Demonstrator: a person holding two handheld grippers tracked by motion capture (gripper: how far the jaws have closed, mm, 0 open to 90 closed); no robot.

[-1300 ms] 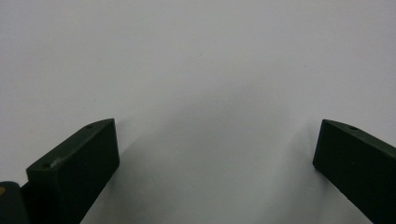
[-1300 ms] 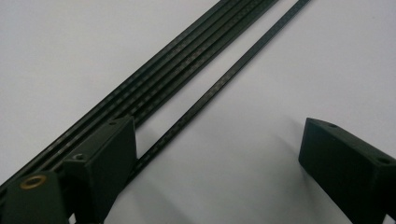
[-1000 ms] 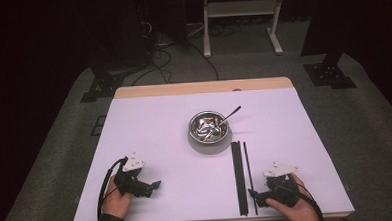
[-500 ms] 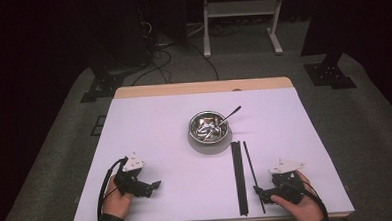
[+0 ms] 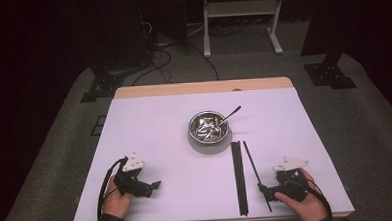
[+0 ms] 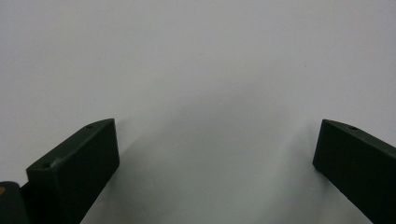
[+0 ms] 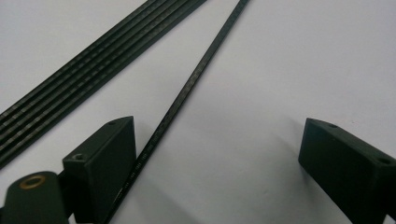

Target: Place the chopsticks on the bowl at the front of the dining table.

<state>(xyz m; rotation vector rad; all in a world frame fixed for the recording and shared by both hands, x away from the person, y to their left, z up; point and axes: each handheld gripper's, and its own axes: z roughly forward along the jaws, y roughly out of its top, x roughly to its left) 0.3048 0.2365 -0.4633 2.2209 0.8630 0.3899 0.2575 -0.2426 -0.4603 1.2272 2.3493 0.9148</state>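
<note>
The right gripper [image 5: 263, 189] has slid toward nine o'clock; its wide-open jaws now straddle the single thin black rod [image 7: 187, 88], gripping nothing. The left gripper [image 5: 154, 185] stays put at seven o'clock of the steel bowl [image 5: 209, 130], jaws wide apart and empty.

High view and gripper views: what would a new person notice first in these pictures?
First, the shiny metal bowl at the middle of the white table, with a utensil leaning out of it. Next, the bundle of black rods lying in front of the bowl, with a single rod beside it. The right gripper is open, its jaws astride that single rod's near end.
</note>
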